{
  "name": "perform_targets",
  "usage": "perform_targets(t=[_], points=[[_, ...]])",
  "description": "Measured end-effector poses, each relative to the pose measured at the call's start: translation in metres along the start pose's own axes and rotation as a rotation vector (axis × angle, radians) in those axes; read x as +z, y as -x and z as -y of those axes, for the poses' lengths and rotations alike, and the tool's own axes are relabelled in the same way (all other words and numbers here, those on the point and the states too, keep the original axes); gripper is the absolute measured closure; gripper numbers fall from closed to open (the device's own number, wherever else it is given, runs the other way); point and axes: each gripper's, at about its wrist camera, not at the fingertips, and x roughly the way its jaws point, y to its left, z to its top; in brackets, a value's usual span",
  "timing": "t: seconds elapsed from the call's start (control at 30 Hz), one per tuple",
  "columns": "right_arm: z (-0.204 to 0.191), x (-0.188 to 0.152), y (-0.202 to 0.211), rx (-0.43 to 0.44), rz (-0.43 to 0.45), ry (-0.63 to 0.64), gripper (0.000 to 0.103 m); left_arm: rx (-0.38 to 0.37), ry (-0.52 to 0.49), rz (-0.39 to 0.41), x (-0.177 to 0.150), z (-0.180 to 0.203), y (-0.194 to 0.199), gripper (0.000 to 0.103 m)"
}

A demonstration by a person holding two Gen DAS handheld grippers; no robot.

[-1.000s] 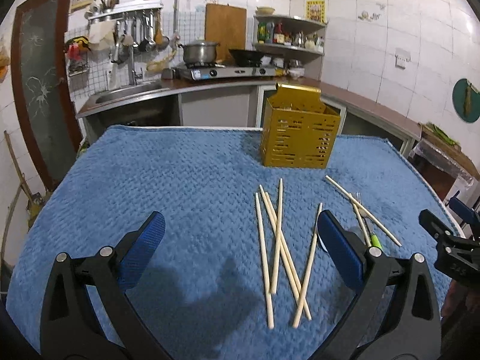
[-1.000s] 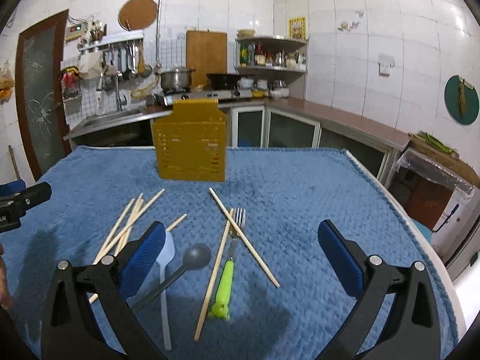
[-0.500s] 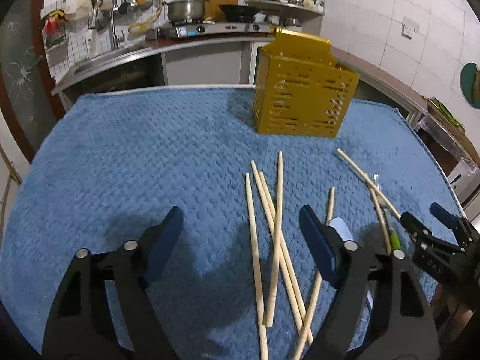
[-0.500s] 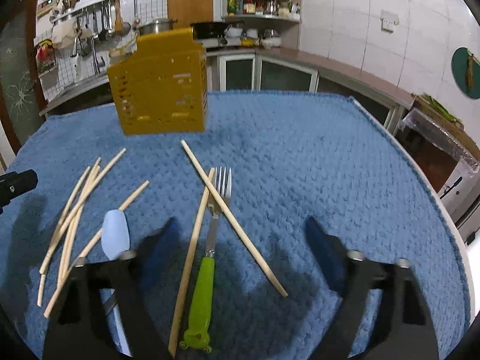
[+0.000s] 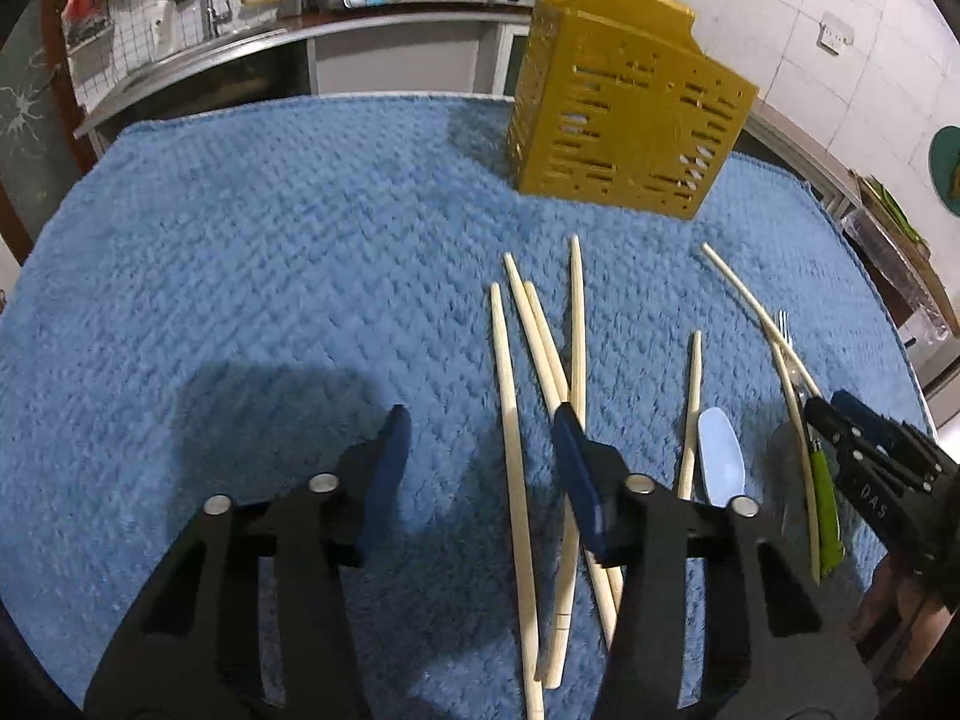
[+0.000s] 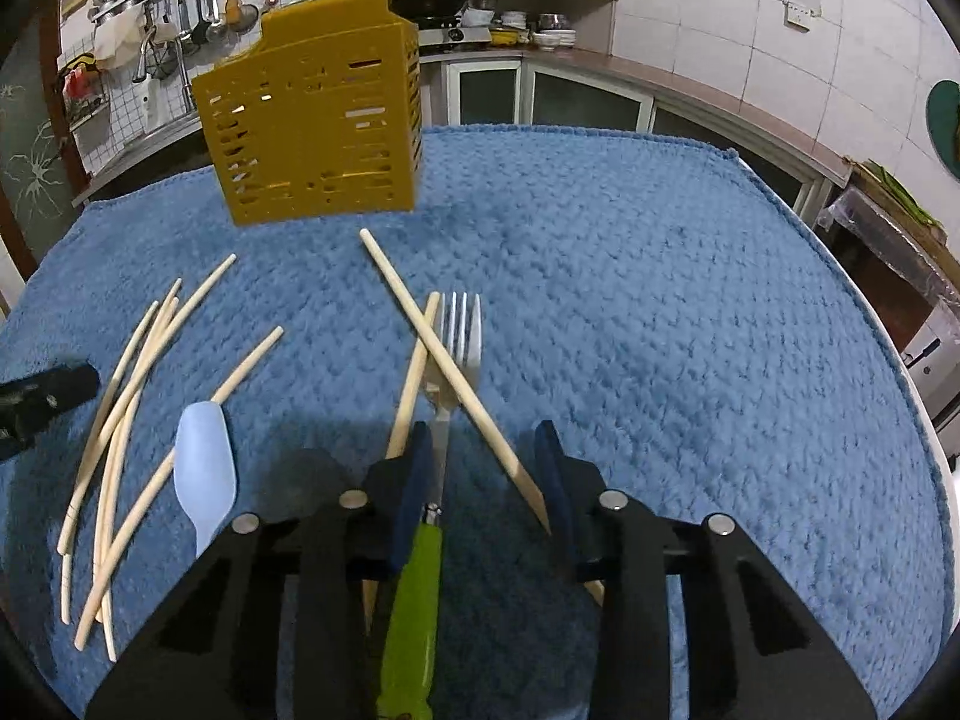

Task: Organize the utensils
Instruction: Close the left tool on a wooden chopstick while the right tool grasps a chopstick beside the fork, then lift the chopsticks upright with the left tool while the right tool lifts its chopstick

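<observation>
A yellow slotted utensil holder stands upright at the far side of the blue cloth; it also shows in the right wrist view. Several wooden chopsticks lie loose in front of it. My left gripper is open, low over the cloth, with one chopstick between its fingers. My right gripper is open, low around the fork with a green handle and a crossed chopstick. A light blue spoon lies to the left of the fork.
The blue textured cloth covers the table. Its right edge drops off toward a cabinet. A kitchen counter with a stove and a sink runs behind the table. A dark spoon bowl lies beside the blue spoon.
Both grippers have moved forward and down toward the cloth. Both have narrowed their opening. The left now straddles a chopstick and the right straddles the fork.
</observation>
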Motion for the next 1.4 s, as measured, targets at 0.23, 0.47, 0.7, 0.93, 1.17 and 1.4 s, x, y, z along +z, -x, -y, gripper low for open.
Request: perform_targets(t=[0.23,0.47,0.7,0.93,1.17,1.4], points=[[-0.004,0.001,-0.009,-0.016,-0.032,-0.001,0.067,0.007,0.0,-0.021,0.003,0.001,-0.009,0.06],[-0.004,0.007,-0.014,-0.017,-0.043,0.006,0.067,0.021,-0.007,-0.064,0.011,0.005,-0.024,0.063],[-0.002,0.01,-0.017,-0.009,-0.067,-0.014,0.067,0.08,-0.045,-0.075,0.019,0.014,-0.033,0.066],[-0.006,0.019,-0.022,-0.007,-0.112,0.002,0.076,0.099,-0.037,-0.09,0.029,0.012,-0.038,0.082],[-0.015,0.019,-0.023,-0.014,-0.099,0.017,0.094,0.091,-0.034,-0.078,0.027,0.014,-0.037,0.097],[-0.008,0.02,-0.024,0.027,-0.087,-0.009,0.095,0.074,-0.026,-0.068,0.027,0.012,-0.037,0.097]])
